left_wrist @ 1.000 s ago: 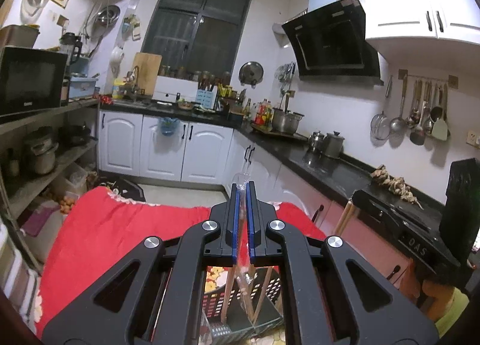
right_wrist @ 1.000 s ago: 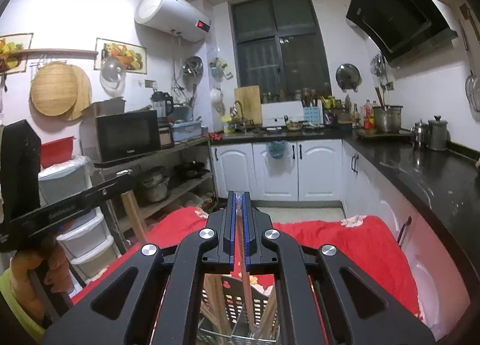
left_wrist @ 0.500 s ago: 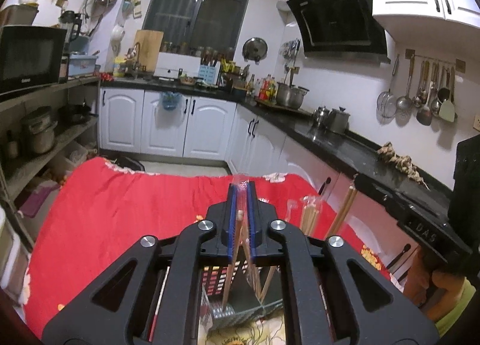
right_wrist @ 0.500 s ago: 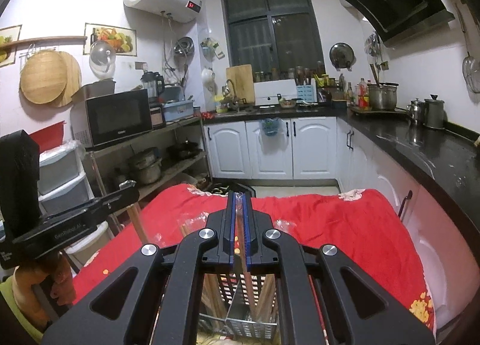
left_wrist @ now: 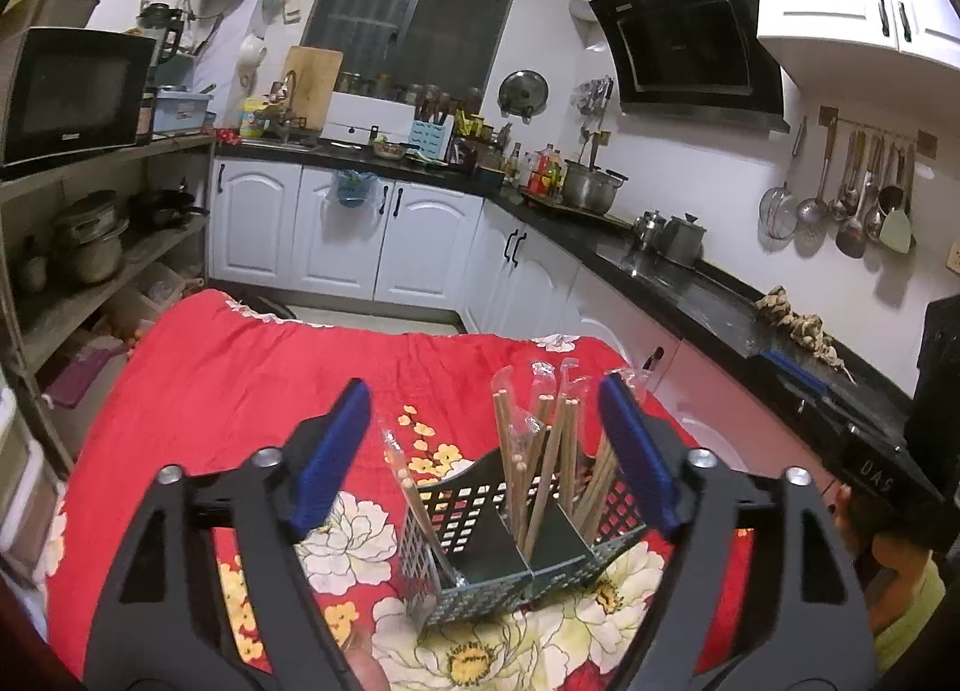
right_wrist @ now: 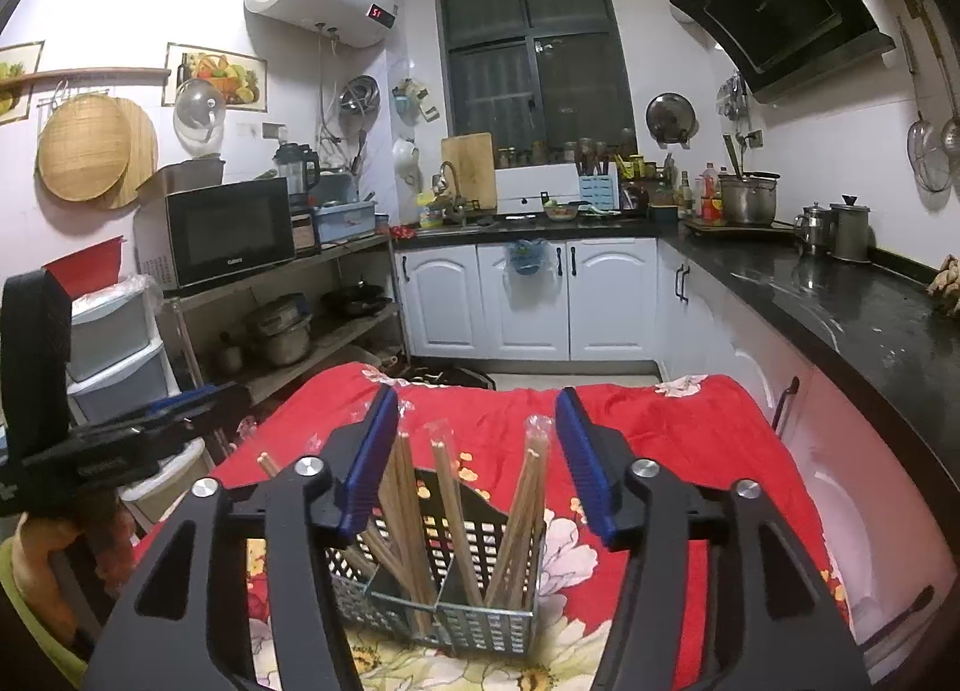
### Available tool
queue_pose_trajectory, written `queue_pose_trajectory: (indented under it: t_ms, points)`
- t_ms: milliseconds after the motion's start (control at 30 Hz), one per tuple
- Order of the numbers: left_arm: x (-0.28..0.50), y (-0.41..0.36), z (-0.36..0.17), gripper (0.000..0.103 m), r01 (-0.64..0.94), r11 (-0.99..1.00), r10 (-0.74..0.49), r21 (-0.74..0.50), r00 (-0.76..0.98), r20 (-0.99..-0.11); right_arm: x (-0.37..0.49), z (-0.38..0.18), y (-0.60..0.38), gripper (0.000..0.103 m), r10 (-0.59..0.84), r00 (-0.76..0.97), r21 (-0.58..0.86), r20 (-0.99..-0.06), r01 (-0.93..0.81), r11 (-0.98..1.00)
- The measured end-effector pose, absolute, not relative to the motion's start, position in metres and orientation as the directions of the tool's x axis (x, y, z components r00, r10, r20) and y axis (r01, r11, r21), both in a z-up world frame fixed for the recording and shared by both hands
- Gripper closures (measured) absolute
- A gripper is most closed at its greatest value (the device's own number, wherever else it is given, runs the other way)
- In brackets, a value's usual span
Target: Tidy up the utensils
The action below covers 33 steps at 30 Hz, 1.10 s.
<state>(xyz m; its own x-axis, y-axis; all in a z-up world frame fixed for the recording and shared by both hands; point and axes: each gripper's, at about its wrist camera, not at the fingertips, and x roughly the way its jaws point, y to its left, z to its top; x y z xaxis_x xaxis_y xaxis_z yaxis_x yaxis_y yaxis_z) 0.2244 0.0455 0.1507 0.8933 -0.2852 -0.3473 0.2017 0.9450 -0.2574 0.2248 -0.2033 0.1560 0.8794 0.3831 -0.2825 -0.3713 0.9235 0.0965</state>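
Observation:
A dark perforated utensil basket with compartments stands on the red floral tablecloth. Several wooden chopstick pairs in clear sleeves stand tilted in it. My left gripper is open and empty, its blue pads spread wide just above the basket. In the right wrist view the same basket holds the chopsticks. My right gripper is open and empty above it. The left gripper's black body shows at the left of that view.
The table stands in a kitchen. A black countertop with pots runs along the right, white cabinets stand behind, and shelves with a microwave are at the left.
Both grippers were shut on wrapped chopsticks and lowered toward the basket. Both have now opened, and the chopsticks stand in the basket.

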Motion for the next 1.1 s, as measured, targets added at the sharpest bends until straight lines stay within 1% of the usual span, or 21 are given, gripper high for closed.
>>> queue_pose_trajectory:
  t_ms: [67,100,133,200,267,333,633,833,1100]
  points:
    - [0.218,0.047,0.152,0.018,0.201,0.944,-0.286,-0.263,0.896,-0.34,0.221,0.155,-0.206,0.041,0.386,0.877,0.101,-0.286,-0.373,0.922]
    - [0.214,0.047,0.154,0.016,0.201,0.943,-0.286,-0.265,0.898,-0.335,0.219,0.154,-0.207,0.039,0.386,0.876,0.101,-0.288,-0.373,0.922]
    - [0.212,0.047,0.154,0.011,0.201,0.943,-0.286,-0.266,0.899,-0.333,0.216,0.154,-0.208,0.034,0.386,0.876,0.102,-0.288,-0.373,0.922]
    - [0.205,0.048,0.156,0.011,0.202,0.941,-0.288,-0.271,0.899,-0.329,0.211,0.154,-0.21,0.03,0.389,0.876,0.108,-0.285,-0.374,0.921]
    - [0.199,0.049,0.158,0.011,0.206,0.939,-0.294,-0.277,0.898,-0.328,0.205,0.154,-0.212,0.028,0.395,0.874,0.114,-0.282,-0.379,0.919]
    - [0.194,0.048,0.159,0.011,0.205,0.939,-0.293,-0.276,0.898,-0.329,0.2,0.154,-0.213,0.023,0.4,0.873,0.116,-0.279,-0.383,0.916]
    - [0.168,0.033,0.151,0.011,0.219,0.943,-0.301,-0.251,0.885,-0.356,0.169,0.149,-0.217,0.01,0.423,0.865,0.128,-0.271,-0.403,0.906]
    - [0.153,0.028,0.136,0.011,0.223,0.944,-0.304,-0.242,0.874,-0.38,0.153,0.135,-0.217,0.006,0.425,0.855,0.121,-0.297,-0.408,0.905]
    - [0.141,0.025,0.1,0.011,0.204,0.946,-0.302,-0.253,0.837,-0.457,0.141,0.098,-0.216,0.006,0.426,0.819,0.141,-0.384,-0.404,0.904]
